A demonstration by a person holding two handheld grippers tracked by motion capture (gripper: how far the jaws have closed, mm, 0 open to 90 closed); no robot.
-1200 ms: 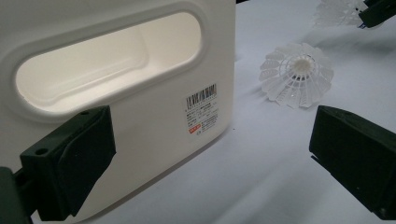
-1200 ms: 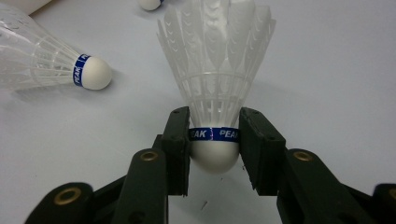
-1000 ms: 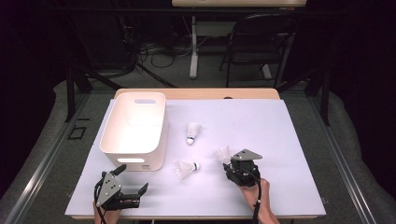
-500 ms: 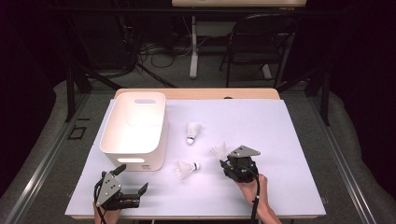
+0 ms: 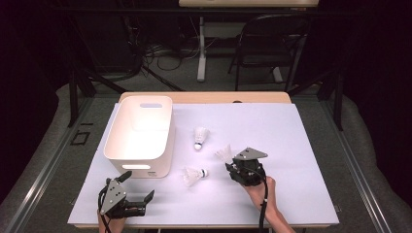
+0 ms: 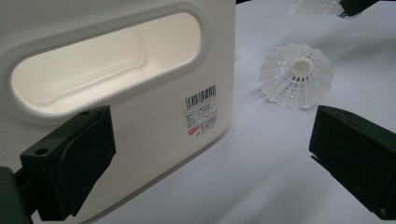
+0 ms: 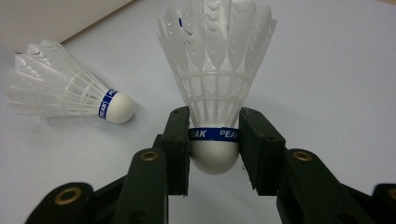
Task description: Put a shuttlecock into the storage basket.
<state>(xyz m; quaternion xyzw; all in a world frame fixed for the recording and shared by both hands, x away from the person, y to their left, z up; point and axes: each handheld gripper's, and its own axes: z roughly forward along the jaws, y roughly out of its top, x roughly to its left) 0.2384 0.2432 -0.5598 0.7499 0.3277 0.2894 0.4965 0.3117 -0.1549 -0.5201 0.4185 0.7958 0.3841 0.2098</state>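
Note:
My right gripper (image 7: 214, 140) is shut on the white cork of a shuttlecock (image 7: 217, 70), whose feathers point away from the jaws. In the high view this gripper (image 5: 230, 162) is right of the table's middle, with the held shuttlecock (image 5: 224, 154) sticking out to its far left. A second shuttlecock (image 5: 193, 175) lies on its side just left of it, and a third (image 5: 200, 137) lies farther back. My left gripper (image 5: 137, 187) stands open at the near left, facing the white bin (image 6: 140, 93) and the lying shuttlecock (image 6: 296, 77), with nothing between its jaws.
The white bin (image 5: 141, 133) with a handle slot stands at the left on the white table sheet (image 5: 291, 145). Beyond the table's far edge are a chair (image 5: 272, 43) and a desk leg on dark floor.
My right gripper has shifted slightly away and to the left with the shuttlecock in it. The left gripper and the two lying shuttlecocks have kept still.

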